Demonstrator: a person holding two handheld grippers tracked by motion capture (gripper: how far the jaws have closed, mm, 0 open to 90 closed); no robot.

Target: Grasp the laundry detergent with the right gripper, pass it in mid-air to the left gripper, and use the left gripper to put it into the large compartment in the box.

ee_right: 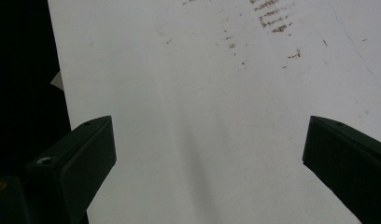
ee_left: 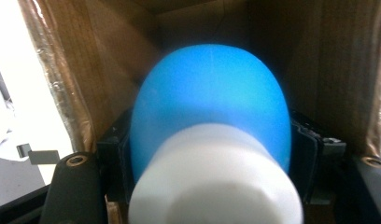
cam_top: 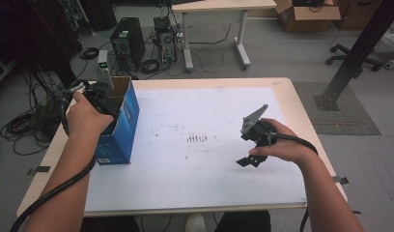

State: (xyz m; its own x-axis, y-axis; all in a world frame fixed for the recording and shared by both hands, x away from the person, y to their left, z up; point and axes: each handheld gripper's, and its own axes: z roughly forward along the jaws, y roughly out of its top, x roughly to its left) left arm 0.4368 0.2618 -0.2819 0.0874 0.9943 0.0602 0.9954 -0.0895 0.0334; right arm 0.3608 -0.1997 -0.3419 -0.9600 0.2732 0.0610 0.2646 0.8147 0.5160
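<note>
The left tongs (cam_top: 104, 99) sit inside the open top of a blue cardboard box (cam_top: 121, 128) that stands near the left edge of the counter (cam_top: 291, 96), and they are closed on a blue and white object (ee_left: 212, 140), a rounded blue body with a white cap or neck. In the left gripper view the black jaws press against the blue body's two flanks, so the grip runs across its width. Its long axis lies straight along the line of the tongs: the white end points back toward the camera and the blue dome points ahead, deeper into the box, with brown cardboard walls close around it on both sides. Whether the dome touches the box's bottom or a wall is hard to say, since the view is blurred and very near. Any lift or lowering here probably has to follow that same axis, straight through the opening. The right tongs (cam_top: 249, 159) are well apart from the box, over the white sheet (cam_top: 204, 183) at the right side of the counter, jaws spread wide and holding nothing. The left hand (cam_top: 86, 116) is clearly the nearer one.
</note>
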